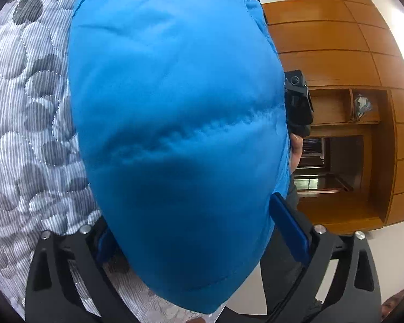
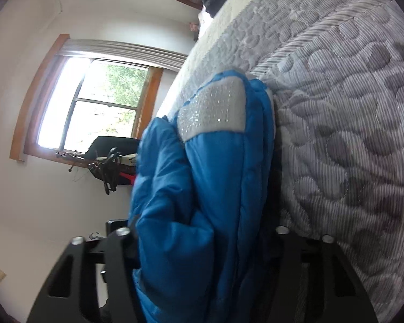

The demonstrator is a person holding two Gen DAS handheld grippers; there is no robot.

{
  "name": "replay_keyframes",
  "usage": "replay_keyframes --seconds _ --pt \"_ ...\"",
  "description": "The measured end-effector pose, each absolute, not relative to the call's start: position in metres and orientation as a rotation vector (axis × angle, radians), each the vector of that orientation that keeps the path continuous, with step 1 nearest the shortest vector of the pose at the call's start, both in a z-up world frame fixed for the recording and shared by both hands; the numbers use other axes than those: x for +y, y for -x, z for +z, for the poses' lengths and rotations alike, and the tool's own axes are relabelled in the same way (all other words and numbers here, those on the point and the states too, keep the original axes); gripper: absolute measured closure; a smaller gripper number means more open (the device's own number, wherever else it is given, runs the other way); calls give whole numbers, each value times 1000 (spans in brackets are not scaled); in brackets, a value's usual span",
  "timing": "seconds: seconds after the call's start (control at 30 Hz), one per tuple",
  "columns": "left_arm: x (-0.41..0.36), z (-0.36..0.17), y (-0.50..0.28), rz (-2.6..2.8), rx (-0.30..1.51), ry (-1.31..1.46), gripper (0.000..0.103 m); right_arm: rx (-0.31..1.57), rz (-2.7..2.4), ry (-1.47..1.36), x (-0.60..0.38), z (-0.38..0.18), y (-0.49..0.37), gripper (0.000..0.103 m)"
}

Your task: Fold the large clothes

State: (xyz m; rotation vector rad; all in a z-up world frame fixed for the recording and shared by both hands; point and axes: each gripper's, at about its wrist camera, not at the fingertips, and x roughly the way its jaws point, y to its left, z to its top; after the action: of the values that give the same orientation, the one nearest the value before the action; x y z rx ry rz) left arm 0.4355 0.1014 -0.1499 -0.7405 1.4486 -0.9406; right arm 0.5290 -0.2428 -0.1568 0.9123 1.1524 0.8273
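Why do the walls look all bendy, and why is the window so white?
Left wrist view: the fisheye lens curves the wooden cabinets, and the blue jacket fills the middle, shadowed near the claw. Right wrist view: daylight glares through the window, washing it white; the jacket looks slightly blurred, and the bed bends too.
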Motion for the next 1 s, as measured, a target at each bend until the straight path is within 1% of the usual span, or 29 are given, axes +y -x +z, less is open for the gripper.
replay_keyframes --seconds 0.03,0.07,0.23,0.47,0.63,0.77,0.87,1.0 --pt "104 -151 -437 -943 1452 746 16 1139 826 -914 -243 -154 -526 52" --pt "105 -150 -438 -947 1454 748 18 1127 823 -914 -243 -151 -523 54" --pt "109 -142 -438 -971 1456 731 29 1074 816 -924 -241 -135 -509 61" --pt "145 -121 -419 -995 1432 702 30 1006 830 -932 -208 -105 -468 62" --pt "198 -97 -377 -994 1405 667 30 985 867 -947 -155 -92 -426 62" --pt "250 -90 -330 -983 1387 647 30 996 921 -933 -101 -91 -388 62" --pt "278 -95 -307 -975 1364 656 30 1009 965 -924 -64 -95 -368 62" --pt "308 -126 -283 -964 1361 704 27 1044 981 -896 -28 -109 -350 62"
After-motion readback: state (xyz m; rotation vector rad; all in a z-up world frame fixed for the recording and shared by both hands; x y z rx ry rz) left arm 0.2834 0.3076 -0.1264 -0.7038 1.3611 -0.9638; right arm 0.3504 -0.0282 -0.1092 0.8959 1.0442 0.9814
